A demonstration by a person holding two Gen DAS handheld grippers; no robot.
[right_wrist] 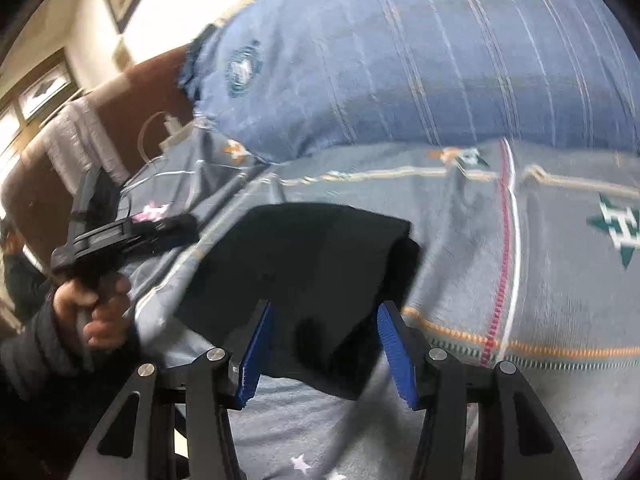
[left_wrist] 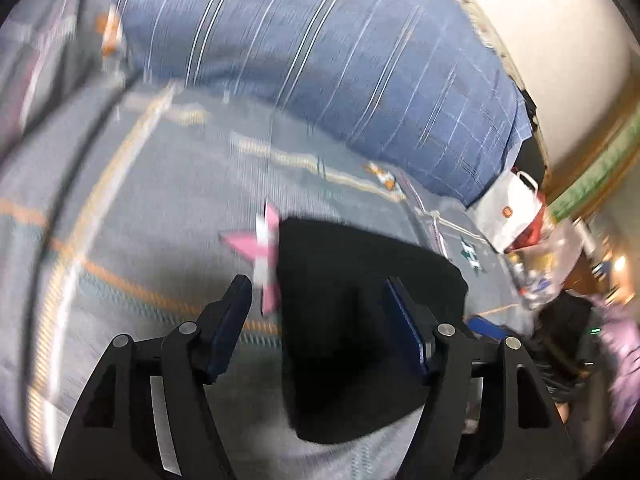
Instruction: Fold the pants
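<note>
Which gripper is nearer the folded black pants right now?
Right. The right gripper hangs open directly over the near edge of the pants. The left gripper sits off their left side, above the bedspread, also open.

Letter "H" on bedsheet (right_wrist: 618, 232)

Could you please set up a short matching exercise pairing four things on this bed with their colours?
Things:
1. folded pants
2. quilt
3. star patch
4. shopping bag

Colours:
A. pink
B. white
C. black
D. blue with pale stripes

Pairs: 1-C, 2-D, 3-A, 4-B
</note>
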